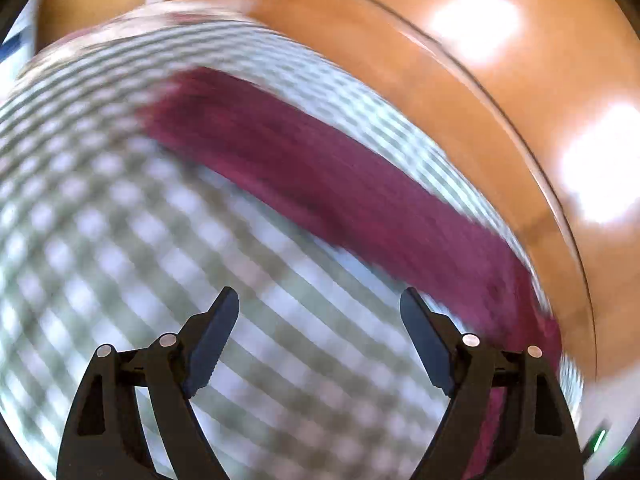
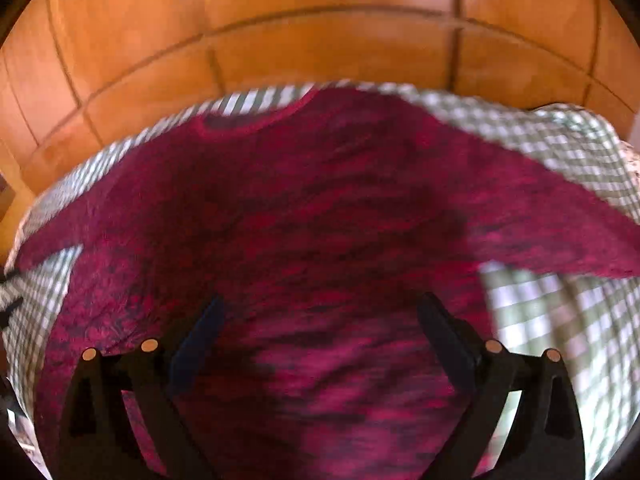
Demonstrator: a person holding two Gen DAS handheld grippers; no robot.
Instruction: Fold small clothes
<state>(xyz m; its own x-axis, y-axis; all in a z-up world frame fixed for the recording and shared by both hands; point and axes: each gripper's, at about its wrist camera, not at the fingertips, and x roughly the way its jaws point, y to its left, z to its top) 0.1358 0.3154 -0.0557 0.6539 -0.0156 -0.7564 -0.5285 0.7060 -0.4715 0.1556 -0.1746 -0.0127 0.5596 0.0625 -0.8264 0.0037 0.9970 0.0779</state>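
Note:
A dark red mottled T-shirt [image 2: 320, 216] lies spread flat on a green-and-white checked cloth [image 2: 560, 320], collar at the far edge, sleeves out to both sides. My right gripper [image 2: 320, 304] is open and empty, hovering over the shirt's body. In the left wrist view the shirt [image 1: 320, 176] shows as a blurred red band running from upper left to lower right. My left gripper [image 1: 320, 300] is open and empty above the checked cloth [image 1: 120, 240], beside the shirt.
The checked cloth covers a table whose edge drops to an orange-brown tiled floor [image 2: 320, 20]. The floor also fills the upper right of the left wrist view [image 1: 500, 60]. Both views are motion-blurred.

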